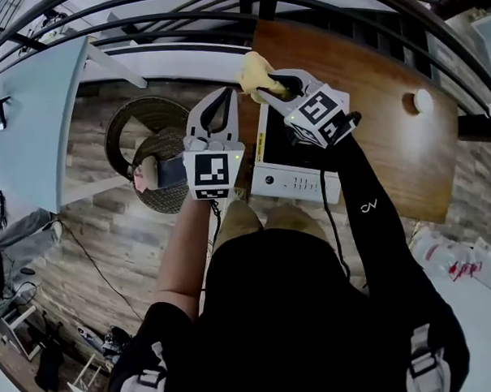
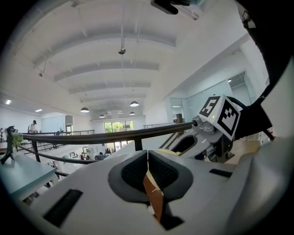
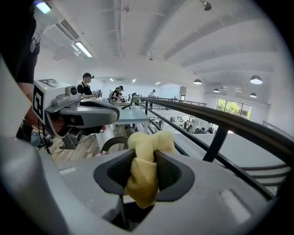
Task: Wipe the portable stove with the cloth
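Note:
The portable stove (image 1: pixel 296 179), white-fronted with a black top, sits on the wooden table (image 1: pixel 389 136) straight ahead of me. My right gripper (image 1: pixel 276 83) hangs above the stove's far left corner, shut on a bunched yellow cloth (image 1: pixel 255 72). In the right gripper view the cloth (image 3: pixel 144 170) is pinched between the dark pads and bulges out above them. My left gripper (image 1: pixel 223 96) is held up just left of the stove, beside the table edge. Its pads (image 2: pixel 161 173) are pressed together with nothing between them. The stove is hidden in both gripper views.
A round woven seat (image 1: pixel 148 137) stands on the plank floor to the left. A white table (image 1: pixel 31 119) lies further left. A dark metal railing (image 1: pixel 189 23) curves past the table's far side. A small white round object (image 1: pixel 422 100) rests at the table's right.

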Demonstrator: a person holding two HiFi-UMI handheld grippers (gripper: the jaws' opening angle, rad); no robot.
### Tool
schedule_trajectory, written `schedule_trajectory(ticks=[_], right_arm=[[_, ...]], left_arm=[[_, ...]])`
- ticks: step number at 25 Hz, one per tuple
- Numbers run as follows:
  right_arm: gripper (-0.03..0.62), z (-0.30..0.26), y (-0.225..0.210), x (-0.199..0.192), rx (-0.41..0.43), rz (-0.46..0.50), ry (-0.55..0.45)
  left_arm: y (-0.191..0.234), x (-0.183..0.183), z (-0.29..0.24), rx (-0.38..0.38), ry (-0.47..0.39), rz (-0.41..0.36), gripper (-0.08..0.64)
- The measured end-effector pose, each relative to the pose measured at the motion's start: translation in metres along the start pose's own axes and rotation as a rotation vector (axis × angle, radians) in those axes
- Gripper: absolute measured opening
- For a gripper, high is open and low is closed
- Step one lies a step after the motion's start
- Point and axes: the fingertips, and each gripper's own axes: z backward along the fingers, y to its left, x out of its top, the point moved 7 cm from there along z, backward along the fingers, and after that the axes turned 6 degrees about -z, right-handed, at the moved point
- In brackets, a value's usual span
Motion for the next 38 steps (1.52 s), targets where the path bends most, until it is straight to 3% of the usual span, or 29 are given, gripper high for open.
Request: schedule_trajectory(ticks=[6,11,14,23,38], right_arm=[[0.124,-0.078,-0.017,0.014,0.02,0.023,0.061],[0.124,-0.098,-0.031,-0.026,-0.036,0.02,0.272],[0.124,-0.094,-0.026,-0.043,-0.046,-0.016,0.336],[0.124,-0.068,0.019,-0.052,-0.02,-0.07,0.354],[0.124,-0.005,0.144,-0.096,0.155,-0.168,0.299]], left_arm=[[0.056,-0.027,-0.031,-0.043,-0.009,0.057,0.012],[0.064,-0.038,-0.04,-0.096,-0.001,0.078,0.012],[0.062,-0.045,-0.037,-0.123,0.006,0.092,0.012],[0.042,-0.054,-0.011,-0.148,0.038,0.086,0.012],[-0.015,-0.068,0.075,-0.087,0.111,0.087,0.012]])
